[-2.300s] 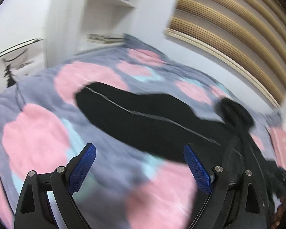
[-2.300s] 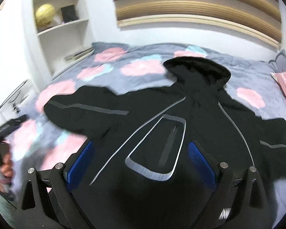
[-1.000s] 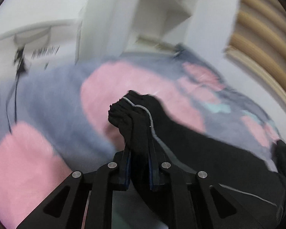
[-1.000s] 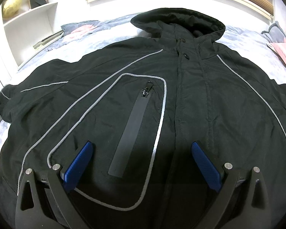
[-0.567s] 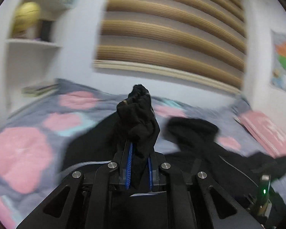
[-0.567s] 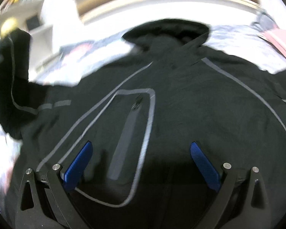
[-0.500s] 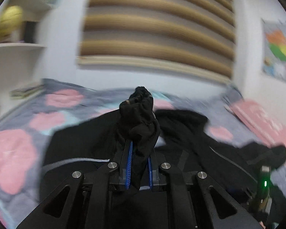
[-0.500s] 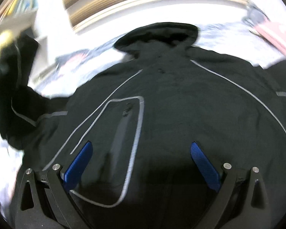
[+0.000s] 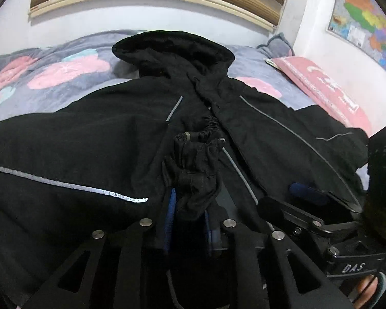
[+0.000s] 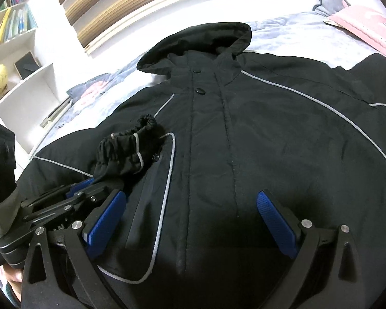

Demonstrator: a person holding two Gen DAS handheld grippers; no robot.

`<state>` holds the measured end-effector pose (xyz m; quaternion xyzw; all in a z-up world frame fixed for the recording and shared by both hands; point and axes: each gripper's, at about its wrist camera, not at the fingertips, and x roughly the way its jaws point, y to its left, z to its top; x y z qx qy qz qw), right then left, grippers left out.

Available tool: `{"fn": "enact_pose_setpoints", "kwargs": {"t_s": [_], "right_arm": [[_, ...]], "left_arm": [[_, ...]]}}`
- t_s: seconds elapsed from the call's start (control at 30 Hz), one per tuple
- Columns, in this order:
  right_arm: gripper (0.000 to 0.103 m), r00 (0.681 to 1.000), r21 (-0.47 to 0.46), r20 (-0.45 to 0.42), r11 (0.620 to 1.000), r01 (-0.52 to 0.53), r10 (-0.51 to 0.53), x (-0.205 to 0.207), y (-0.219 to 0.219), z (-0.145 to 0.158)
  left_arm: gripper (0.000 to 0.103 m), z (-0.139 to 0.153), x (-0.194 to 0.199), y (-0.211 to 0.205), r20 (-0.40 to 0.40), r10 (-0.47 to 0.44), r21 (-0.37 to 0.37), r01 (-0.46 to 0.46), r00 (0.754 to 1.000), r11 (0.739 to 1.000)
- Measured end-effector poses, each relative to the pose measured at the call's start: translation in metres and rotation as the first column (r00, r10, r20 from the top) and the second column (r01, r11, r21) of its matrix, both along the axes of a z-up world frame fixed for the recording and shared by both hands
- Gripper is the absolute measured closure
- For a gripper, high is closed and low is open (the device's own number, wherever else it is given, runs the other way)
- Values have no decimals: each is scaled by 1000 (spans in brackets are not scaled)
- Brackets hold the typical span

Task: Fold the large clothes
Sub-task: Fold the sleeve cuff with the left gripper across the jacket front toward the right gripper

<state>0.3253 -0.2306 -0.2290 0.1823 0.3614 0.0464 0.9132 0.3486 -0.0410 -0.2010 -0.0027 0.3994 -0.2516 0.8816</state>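
jacket: black hooded jacket (image 10: 257, 134) lay face up on the bed (image 9: 64, 69), hood toward the headboard, front closed with snaps
left hand-held gripper: left hand-held gripper (image 9: 189, 216) was clamped on the sleeve cuff (image 9: 195, 159), elastic end bunched up above the blue pads
cuff position: cuff sat over the chest, just beside the zip pocket (image 10: 151, 180); sleeve lay folded across the front, likely so the arm ends inside the body outline
right hand-held gripper: right hand-held gripper (image 10: 190, 219) was spread wide and empty, low over the lower front, touching or hovering can't tell; probably there to pin the body flat
other sleeve: right sleeve (image 10: 373, 87) lay spread out toward the pink pillow (image 9: 321, 87), not yet folded
stage: first sleeve fold looked about ready to release; second sleeve and body folds left
risk: slick shell plus springy cuff, sleeve may slide back off the chest once let go
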Motion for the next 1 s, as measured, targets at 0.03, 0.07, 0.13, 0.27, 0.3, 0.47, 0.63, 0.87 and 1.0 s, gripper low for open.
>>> {"fn": "enact_pose_setpoints", "kwargs": {"t_s": [0.03, 0.07, 0.13, 0.27, 0.3, 0.47, 0.63, 0.87, 1.0], "right_arm": [[0, 1000, 4, 2, 1000, -1, 1, 0, -1, -1], [0, 1000, 19, 6, 1000, -2, 2, -1, -3, 0], [0, 1000, 60, 11, 998, -4, 3, -3, -10, 0], [0, 1000, 108, -7, 994, -15, 16, -1, -14, 1], [0, 999, 113, -16, 993, -28, 30, -1, -12, 4], [0, 995, 148, -28, 984, -94, 99, 2, 3, 22], [10, 984, 83, -72, 984, -156, 162, 25, 37, 39], [42, 954, 82, -232, 981, -174, 189, 73, 66, 16], [65, 954, 10, -202, 974, -225, 222, 75, 77, 20]], "left_arm": [[79, 0, 0, 1, -7, 1, -4, -1, 1000, 1000], [78, 2, -2, 3, -16, 2, -7, -2, 1000, 1000], [75, 6, -9, 12, -29, 0, -18, -1, 1000, 1000], [46, 25, -32, 27, -47, -27, -109, 22, 999, 994], [40, 29, -36, 30, -37, -26, -120, 22, 999, 992], [39, 53, -64, 68, 14, 29, -138, -27, 999, 990], [39, 70, -79, 101, 58, 112, -139, -103, 992, 985], [39, 76, -85, 133, 63, 203, -149, -192, 977, 970], [39, 73, -81, 136, 87, 265, -90, -257, 960, 962]]}}
